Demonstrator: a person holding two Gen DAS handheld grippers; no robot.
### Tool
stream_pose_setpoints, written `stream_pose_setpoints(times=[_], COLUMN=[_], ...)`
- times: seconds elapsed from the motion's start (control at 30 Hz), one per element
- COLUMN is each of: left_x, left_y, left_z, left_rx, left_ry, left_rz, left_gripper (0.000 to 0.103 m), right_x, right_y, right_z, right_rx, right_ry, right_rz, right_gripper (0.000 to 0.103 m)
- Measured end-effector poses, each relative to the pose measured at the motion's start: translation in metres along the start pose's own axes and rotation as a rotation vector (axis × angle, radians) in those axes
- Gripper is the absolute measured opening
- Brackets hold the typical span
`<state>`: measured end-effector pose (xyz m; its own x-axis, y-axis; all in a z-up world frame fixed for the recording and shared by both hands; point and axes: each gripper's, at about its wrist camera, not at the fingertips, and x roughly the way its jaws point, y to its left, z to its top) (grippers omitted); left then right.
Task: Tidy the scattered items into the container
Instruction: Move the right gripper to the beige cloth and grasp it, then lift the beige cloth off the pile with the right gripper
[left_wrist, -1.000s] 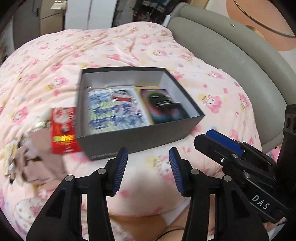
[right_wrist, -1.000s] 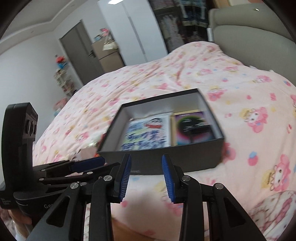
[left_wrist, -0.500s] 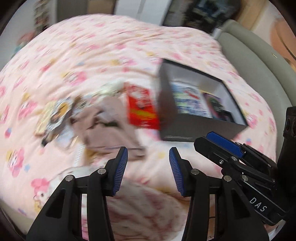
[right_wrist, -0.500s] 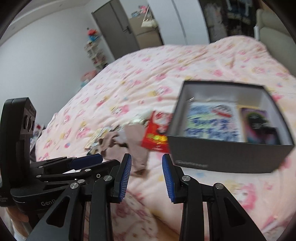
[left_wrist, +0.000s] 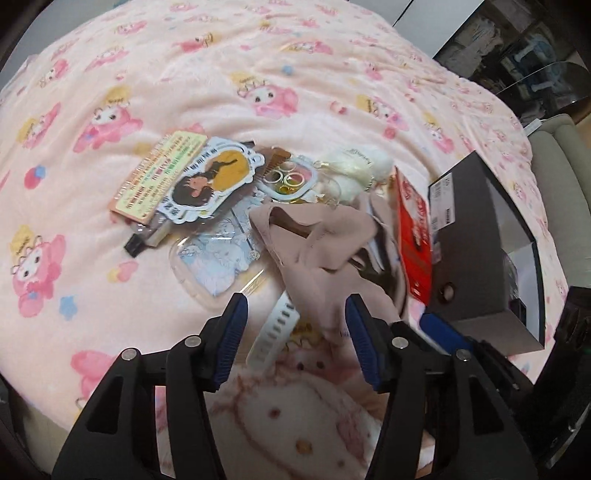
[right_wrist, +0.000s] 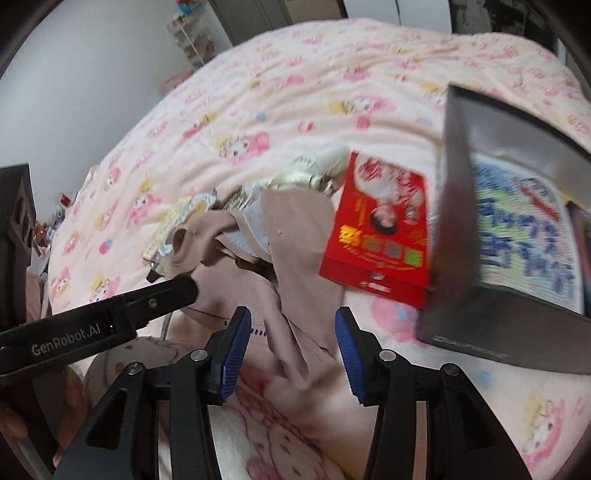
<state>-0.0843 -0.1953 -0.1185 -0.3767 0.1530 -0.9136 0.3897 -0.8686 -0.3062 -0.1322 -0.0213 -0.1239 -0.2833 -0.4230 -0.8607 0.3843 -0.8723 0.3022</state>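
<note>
A dark grey box (left_wrist: 476, 254) sits on the bed at the right; in the right wrist view (right_wrist: 458, 236) it holds a comic book (right_wrist: 517, 229). Left of it lie scattered items: a red packet (left_wrist: 413, 232) (right_wrist: 380, 240), beige cloth (left_wrist: 325, 251) (right_wrist: 295, 258), a white comb (left_wrist: 275, 332), a clear pouch (left_wrist: 218, 254), a character card (left_wrist: 207, 184), a printed card (left_wrist: 155, 177), rings (left_wrist: 288, 177) and a white fluffy charm (left_wrist: 358, 166). My left gripper (left_wrist: 295, 343) is open above the comb and cloth. My right gripper (right_wrist: 291, 354) is open over the cloth.
The pink cartoon-print blanket (left_wrist: 184, 74) covers the bed. A grey padded headboard (left_wrist: 561, 177) stands behind the box. A wall, a door and shelves (right_wrist: 188, 33) are at the far side of the room.
Both grippers have swung left from the box to the pile of scattered items and moved closer to it. Both stay open and empty.
</note>
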Motion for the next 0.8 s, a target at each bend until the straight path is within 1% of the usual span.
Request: stream_pose_setpoints(times=[0.03,0.1,0.13,0.2,0.23,0.33,0.37,0.43,0.47,0.5,0.6,0.7,0.8], left_x=[0.006,0.011,0.013,0.017,0.019,0.02,0.02,0.022,0.023,0.022,0.018,0.015,0.011], left_y=[0.0,-0.002,-0.003,-0.003,-0.003,-0.001,0.0,0.001,0.0,-0.003,-0.011,-0.015,-0.016], left_z=[0.002,0.006,0.007,0.009,0.01,0.009,0.009,0.009,0.008,0.006,0.002,-0.001,-0.003], left_rx=[-0.003,0.001,0.003,-0.005,-0.01,-0.013,-0.021,-0.03,-0.023,-0.003,0.045,0.067,0.085], left_ry=[0.024,0.041,0.048,0.074,0.085,0.104,0.107,0.119,0.126,0.125,0.109,0.102,0.09], left_rz=[-0.003,-0.038,-0.048,-0.066,-0.074,-0.107,-0.121,-0.148,-0.162,-0.181,-0.201,-0.215,-0.25], left_gripper=[0.056,0.056,0.056,0.056,0.056,0.056,0.055,0.042,0.033,0.03,0.025,0.024,0.024], right_x=[0.007,0.025,0.031,0.04,0.04,0.035,0.03,0.019,0.014,0.007,-0.01,-0.02,-0.024], right_y=[0.0,0.0,0.001,0.003,0.004,0.003,0.002,0.002,0.001,0.001,0.0,-0.001,-0.003], right_z=[0.001,0.003,0.003,0.003,0.002,0.002,0.003,0.003,0.003,0.002,-0.002,-0.007,-0.014], right_rx=[0.005,0.012,0.015,0.023,0.019,0.029,0.033,0.026,0.021,0.016,0.01,0.005,0.009], right_ry=[0.015,0.041,0.058,0.068,0.059,0.034,0.021,-0.007,-0.022,-0.036,-0.068,-0.082,-0.087], right_rz=[0.01,0.061,0.075,0.074,0.07,0.085,0.092,0.095,0.094,0.098,0.11,0.116,0.109], right_gripper=[0.043,0.042,0.032,0.019,0.015,0.01,0.009,0.007,0.007,0.006,0.006,0.006,0.006])
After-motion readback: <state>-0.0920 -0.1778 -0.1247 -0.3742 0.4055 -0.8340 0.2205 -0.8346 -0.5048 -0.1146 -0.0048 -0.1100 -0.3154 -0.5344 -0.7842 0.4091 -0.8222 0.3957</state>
